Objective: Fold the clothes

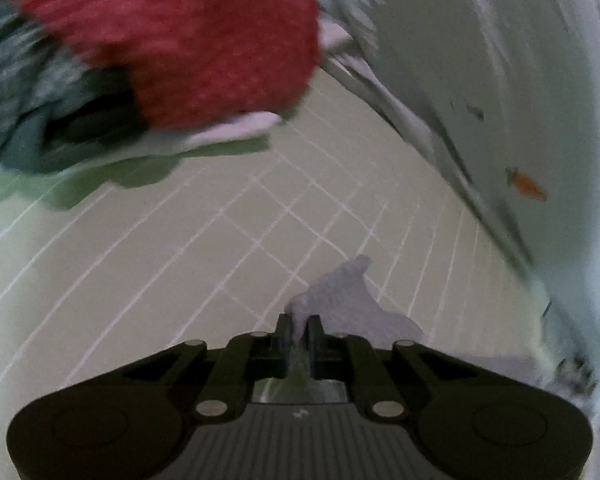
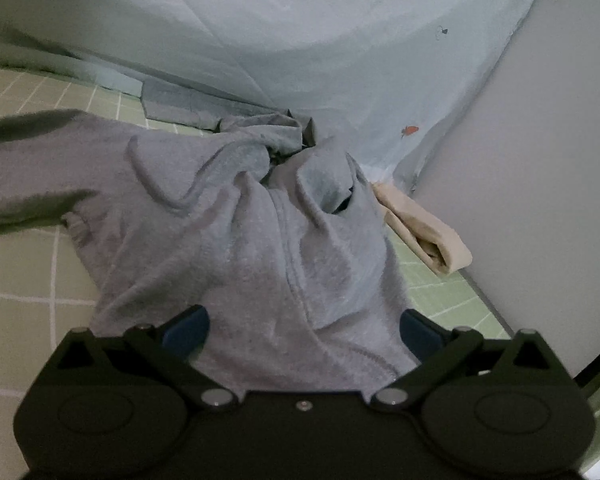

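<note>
- L view only: red garment in blurred pile.
- R view only: cream folded cloth.
- Left tool pinching grey sweater edge.
- Right tool wide, straddling sweater.

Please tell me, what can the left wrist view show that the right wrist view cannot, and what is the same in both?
Only the left wrist view shows the pile of clothes with the red garment on top, and the left gripper shut on a corner of the grey garment.

Only the right wrist view shows the grey garment spread out and crumpled, the open right gripper over its near edge, and a folded beige cloth by the wall.

Both show the green checked sheet and the pale blue blanket with small orange prints.
</note>
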The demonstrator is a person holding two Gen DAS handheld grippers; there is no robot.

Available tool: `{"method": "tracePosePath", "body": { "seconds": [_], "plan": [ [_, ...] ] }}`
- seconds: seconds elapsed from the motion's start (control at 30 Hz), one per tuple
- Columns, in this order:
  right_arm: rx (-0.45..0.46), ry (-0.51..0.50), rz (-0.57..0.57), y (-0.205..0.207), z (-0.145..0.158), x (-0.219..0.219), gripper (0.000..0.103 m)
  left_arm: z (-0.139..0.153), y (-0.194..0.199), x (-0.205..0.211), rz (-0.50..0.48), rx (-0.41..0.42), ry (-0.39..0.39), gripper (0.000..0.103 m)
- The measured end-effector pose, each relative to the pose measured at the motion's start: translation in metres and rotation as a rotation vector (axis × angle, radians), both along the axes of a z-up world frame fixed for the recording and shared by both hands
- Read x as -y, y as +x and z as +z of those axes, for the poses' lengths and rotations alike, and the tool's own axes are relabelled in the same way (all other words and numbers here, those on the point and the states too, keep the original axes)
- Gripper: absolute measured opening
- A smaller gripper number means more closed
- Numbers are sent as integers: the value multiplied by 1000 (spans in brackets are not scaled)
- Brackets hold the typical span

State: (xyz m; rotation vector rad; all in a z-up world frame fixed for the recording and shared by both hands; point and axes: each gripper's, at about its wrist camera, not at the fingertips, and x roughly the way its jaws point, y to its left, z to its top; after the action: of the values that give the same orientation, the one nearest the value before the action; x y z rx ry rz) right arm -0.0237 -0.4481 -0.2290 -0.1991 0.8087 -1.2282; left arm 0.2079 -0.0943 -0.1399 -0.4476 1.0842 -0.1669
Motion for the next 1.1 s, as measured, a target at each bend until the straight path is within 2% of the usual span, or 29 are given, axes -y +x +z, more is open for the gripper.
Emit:
{"method": "tracePosePath", "body": {
  "seconds": [0.1, 0.17, 0.2, 0.27, 0.33, 0.37, 0.43, 0.53, 0.6, 0.77, 0.8, 0.83, 0.87, 0.9, 0.93, 1.0, 1.1],
  "plan": [
    [1, -1, -1, -1, -1, -1, 103, 6, -12, -11, 44, 34, 133, 0],
    [-1, -3, -1, -1, -1, -2, 103, 5, -14, -14, 6, 57, 223, 0],
    [-2, -4, -1, -1, -1, -2, 103, 5, -15, -17, -13, 65, 244, 1],
    [-5, -8, -2, -1, -2, -3, 103, 5, -14, -19, -62, 79, 232, 19],
    [-8, -12, -1, 0, -2, -3, 103, 3, -12, -18, -117, 98, 214, 49],
    [-9, -13, -1, 0, -3, -3, 103, 2, -10, -12, -150, 111, 219, 55],
    [-12, -17, -1, 1, -3, -3, 103, 0, -7, 5, -228, 139, 245, 74],
    [-17, -22, -1, 1, -3, -4, 103, -7, -1, 34, -339, 171, 270, 82],
    [-22, -27, 0, 2, -4, -5, 103, -15, 7, 51, -392, 166, 266, 82],
    [-37, -43, 2, 4, -4, -6, 103, -37, 19, 74, -444, 126, 250, 79],
    [-40, -46, 2, 5, -5, -6, 103, -39, 18, 75, -442, 126, 250, 69],
    [-43, -49, 3, 5, -5, -6, 103, -41, 18, 75, -431, 123, 255, 53],
    [-45, -52, 3, 6, -5, -6, 103, -42, 17, 74, -407, 129, 272, 45],
    [-48, -55, 3, 6, -5, -7, 103, -42, 16, 72, -383, 141, 289, 16],
    [-52, -59, 4, 7, -6, -8, 103, -40, 17, 66, -351, 144, 274, 4],
    [-60, -68, 6, 8, -6, -9, 103, -36, 21, 50, -256, 134, 217, 4],
    [-64, -73, 7, 9, -6, -9, 103, -27, 28, 15, -31, 114, 143, 3]
  ]
}}
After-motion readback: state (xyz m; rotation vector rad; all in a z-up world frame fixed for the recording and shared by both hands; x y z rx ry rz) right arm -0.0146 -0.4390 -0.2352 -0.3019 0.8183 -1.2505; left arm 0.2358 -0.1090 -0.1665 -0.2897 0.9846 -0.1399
